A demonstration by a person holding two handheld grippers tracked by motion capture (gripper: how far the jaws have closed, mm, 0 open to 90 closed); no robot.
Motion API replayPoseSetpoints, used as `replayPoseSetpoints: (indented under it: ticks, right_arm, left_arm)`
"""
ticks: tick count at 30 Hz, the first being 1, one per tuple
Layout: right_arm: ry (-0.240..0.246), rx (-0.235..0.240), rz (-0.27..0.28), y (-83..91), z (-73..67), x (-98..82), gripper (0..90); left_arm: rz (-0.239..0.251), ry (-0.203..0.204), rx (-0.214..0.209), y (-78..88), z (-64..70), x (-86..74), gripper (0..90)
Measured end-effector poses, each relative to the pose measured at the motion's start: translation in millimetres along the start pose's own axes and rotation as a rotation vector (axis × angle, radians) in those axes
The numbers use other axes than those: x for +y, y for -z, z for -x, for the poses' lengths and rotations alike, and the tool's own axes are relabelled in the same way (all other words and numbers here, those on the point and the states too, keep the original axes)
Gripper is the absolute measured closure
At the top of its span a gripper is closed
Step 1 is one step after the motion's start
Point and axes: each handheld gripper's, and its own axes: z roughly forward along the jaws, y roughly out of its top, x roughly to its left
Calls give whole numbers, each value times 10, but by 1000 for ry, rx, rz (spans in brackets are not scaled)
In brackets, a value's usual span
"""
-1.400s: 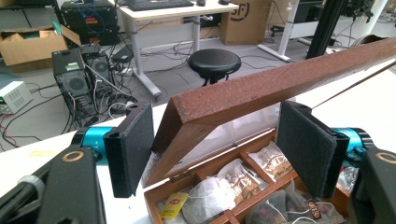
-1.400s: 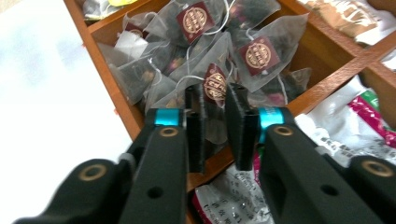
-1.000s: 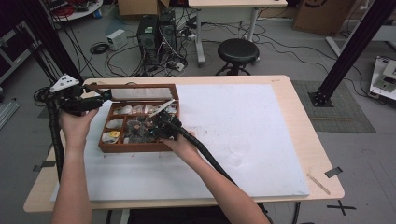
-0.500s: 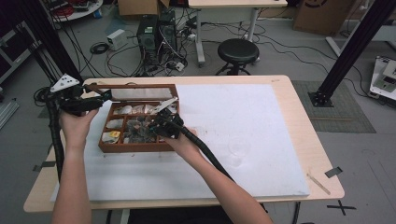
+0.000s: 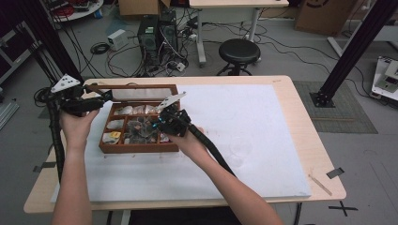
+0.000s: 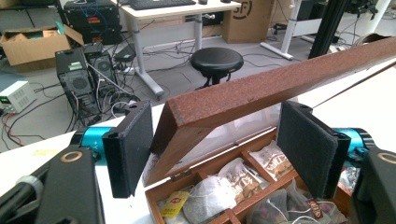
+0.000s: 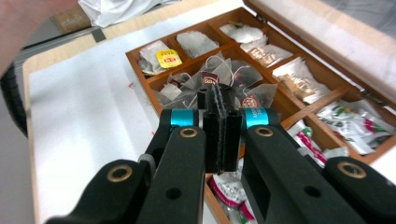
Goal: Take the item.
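Observation:
A wooden tea box (image 5: 138, 147) with several compartments of tea bags sits on the left of the table. Its glass-paned lid (image 5: 136, 86) stands raised. My left gripper (image 5: 105, 96) is at the lid's left corner. In the left gripper view the lid's wooden edge (image 6: 261, 88) runs slantwise between the wide-apart jaws of the left gripper (image 6: 218, 149). The left pad lies against its end. My right gripper (image 5: 161, 123) hovers over the box. Its jaws (image 7: 215, 95) are pressed together above the pyramid tea bags (image 7: 187, 81). A dark red tag (image 7: 208, 80) sits right at the tips; I cannot tell if it is pinched.
A white mat (image 5: 263, 122) covers most of the wooden table (image 5: 309, 140), with free room to the box's right. Beyond the far edge stand a black stool (image 5: 239, 49), computer towers (image 5: 157, 30) and cables. A black frame post (image 5: 356, 51) rises at the right.
The right gripper has risen a little above the box, still pressed together. The left gripper and the raised lid have stayed in place.

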Motion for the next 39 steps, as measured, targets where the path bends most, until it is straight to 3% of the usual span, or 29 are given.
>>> replayPoseSetpoints:
  ticks: [9,15,19,24,30,39]
  right_arm:
    - [19,-23,39,470,5,-5,900]
    - [-6,-27,79,871,119,-98,900]
    - [-14,-58,101,1149,190,-182,900]
    - [-18,-99,136,1486,288,-350,900]
    - [-56,-139,175,1827,424,-601,900]
    - [-100,-185,185,2150,522,-993,900]
  left_arm:
    - [5,2,4,-9,0,2,277]
    - [8,4,4,-16,-3,1,276]
    - [10,8,5,-20,-3,1,273]
    - [10,10,7,-22,1,1,272]
    - [8,8,12,-26,9,1,267]
    - [7,6,19,-30,20,1,263]
